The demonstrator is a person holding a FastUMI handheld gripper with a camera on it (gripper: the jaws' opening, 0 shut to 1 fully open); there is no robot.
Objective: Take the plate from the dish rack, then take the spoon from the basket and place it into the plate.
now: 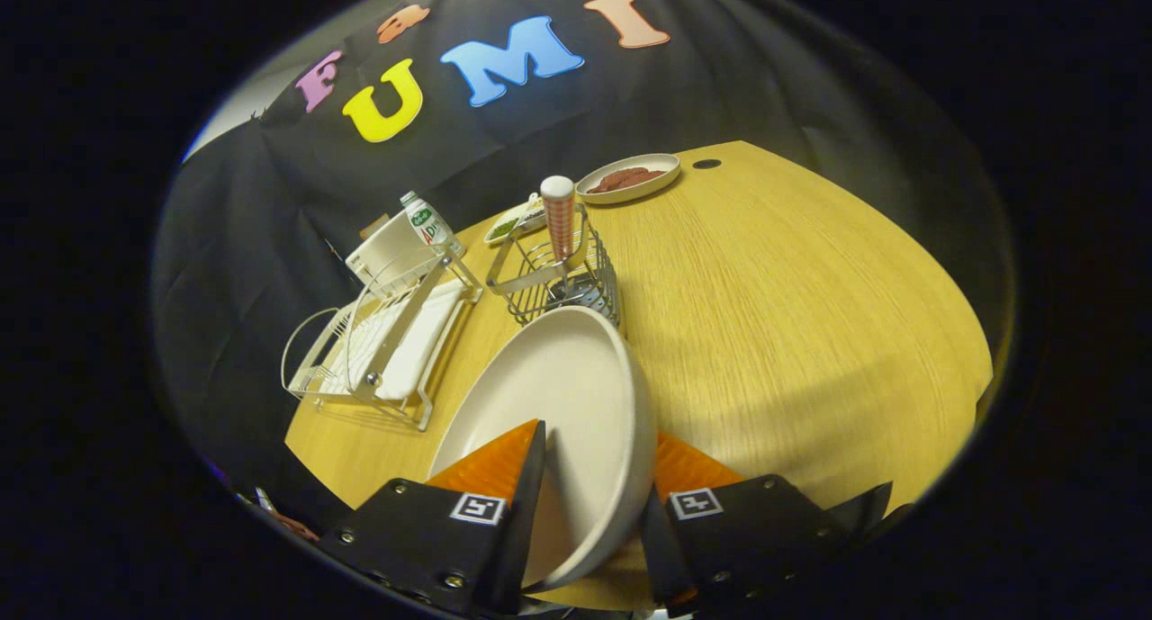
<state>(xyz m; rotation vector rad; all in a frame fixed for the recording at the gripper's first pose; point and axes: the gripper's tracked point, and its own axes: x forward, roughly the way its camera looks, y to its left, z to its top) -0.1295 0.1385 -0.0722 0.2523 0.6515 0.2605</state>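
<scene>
Gripping the plate (558, 404) by its rim, the tool (589, 503) is holding it tilted just ahead of itself, needing levelling onto bare tabletop (792, 332) before the basket (562, 283) beyond.

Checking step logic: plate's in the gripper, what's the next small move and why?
Probably lower the plate flat onto the bare table and release. The gripper pinches its rim, tilted, clear of the dish rack; the spoon waits in the basket.

One large plate (567, 404), one dish rack (378, 341), one wire basket (558, 283), one bottle (427, 222), two small food dishes (630, 177) (515, 224).
</scene>
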